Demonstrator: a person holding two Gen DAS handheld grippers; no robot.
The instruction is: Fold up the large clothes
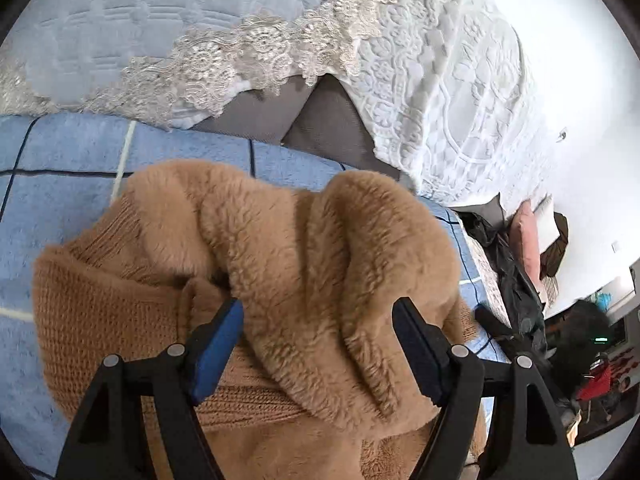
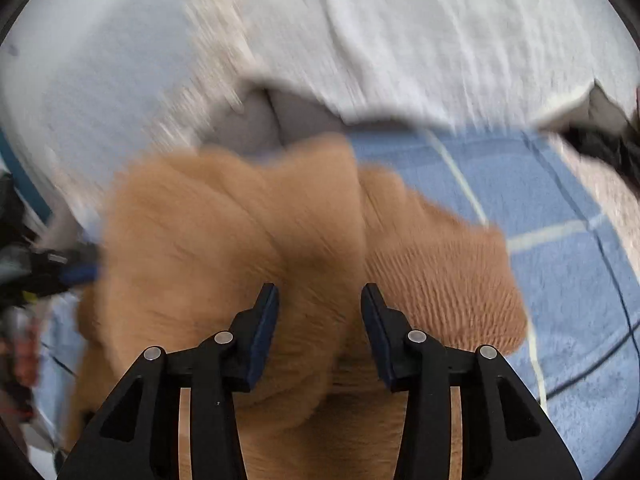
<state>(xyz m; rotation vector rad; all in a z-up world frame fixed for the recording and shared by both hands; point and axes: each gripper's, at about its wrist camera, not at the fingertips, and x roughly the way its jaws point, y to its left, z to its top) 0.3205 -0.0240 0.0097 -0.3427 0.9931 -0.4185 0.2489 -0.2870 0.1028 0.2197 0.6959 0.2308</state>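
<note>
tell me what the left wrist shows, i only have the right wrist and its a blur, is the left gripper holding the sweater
Observer: No. The left gripper is open, with a fluffy fold of the tan sweater between its fingers, not pinched.
Operator: whats behind the sweater
Observer: A white cover edged with lace, sharp in that view.
Operator: any clutter near it
Observer: A pink cushion lies at the far right, beyond the blue blanket.

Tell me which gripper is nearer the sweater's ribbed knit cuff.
Left, probably. The left gripper has the ribbed knit cuff beside its jaws; the right gripper sits over fleece, cuff off right.
</note>
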